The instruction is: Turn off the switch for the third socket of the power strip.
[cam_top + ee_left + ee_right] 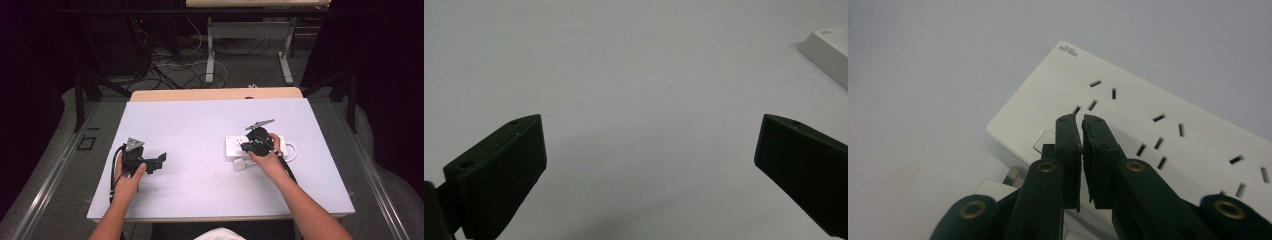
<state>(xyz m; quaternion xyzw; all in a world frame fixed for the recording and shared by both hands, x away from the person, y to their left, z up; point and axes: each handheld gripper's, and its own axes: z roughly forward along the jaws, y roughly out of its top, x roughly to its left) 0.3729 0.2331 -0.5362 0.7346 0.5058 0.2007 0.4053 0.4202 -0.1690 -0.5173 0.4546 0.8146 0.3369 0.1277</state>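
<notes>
Power strip (pixel 256 146): white, flat, rigid plastic block with several rows of slotted sockets on its top face, lying flat on the right half of the table (pixel 200 130); its white cable (pixel 291 150) loops off at the right end. In the right gripper view the strip (pixel 1148 115) runs diagonally, printed label at its far left corner

A small white plug or adapter (pixel 240 164) lies just beside the strip's near left corner, touching or nearly so; cannot tell which

Handling, as judged: strip is stiff and fairly light, smooth casing likely slippery under hard jaws. Best hold is across the narrow width, on the long edges. The plug is small and boxy; take it by its flat sides

Right gripper (pixel 250 145) sits over the strip's near left part. Its jaws (pixel 1081 150) are pressed nearly together with a thin gap; nothing visible between them, so clenched on nothing as far as the view shows

Left gripper (pixel 159 161) rests well apart on the left of the table, jaws (pixel 649 165) spread wide, released, bare surface between them
</notes>
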